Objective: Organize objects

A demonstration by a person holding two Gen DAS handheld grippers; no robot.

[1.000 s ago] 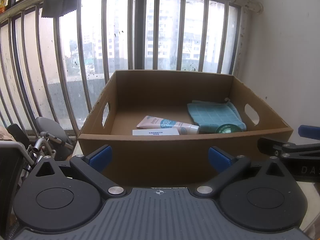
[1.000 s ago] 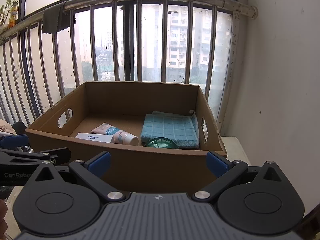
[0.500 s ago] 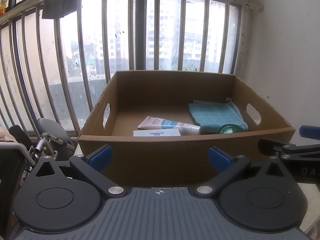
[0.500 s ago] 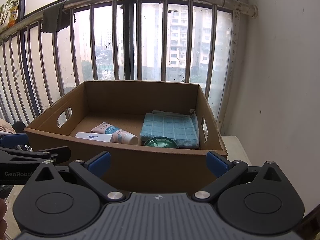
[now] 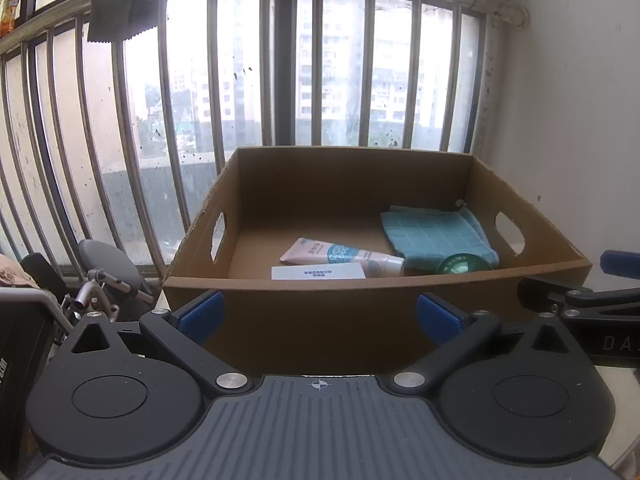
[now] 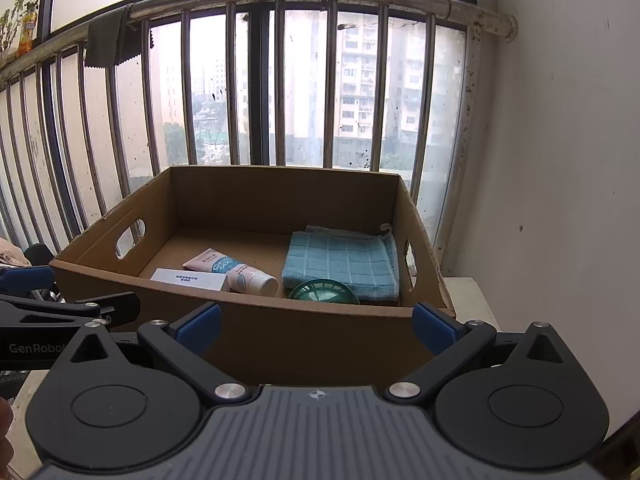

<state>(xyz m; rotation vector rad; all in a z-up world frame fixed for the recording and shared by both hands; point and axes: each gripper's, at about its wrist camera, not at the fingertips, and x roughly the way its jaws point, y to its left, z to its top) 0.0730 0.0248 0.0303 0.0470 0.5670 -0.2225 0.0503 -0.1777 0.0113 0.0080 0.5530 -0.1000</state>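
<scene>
Inside the cardboard box [image 6: 256, 324] by the window bars [image 6: 236, 88]: tube [image 6: 232, 270], white carton [image 6: 188, 279], folded blue towel [image 6: 340, 264], green lid [image 6: 324, 292]. Left gripper [image 5: 318, 316] and right gripper [image 6: 316, 326] both spread wide, empty, just before the near wall.

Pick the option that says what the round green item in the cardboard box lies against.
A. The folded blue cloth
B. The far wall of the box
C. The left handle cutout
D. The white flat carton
A: in the right wrist view the round green item sits at the near edge of the folded blue cloth, apart from the white carton in the cardboard box.
</scene>
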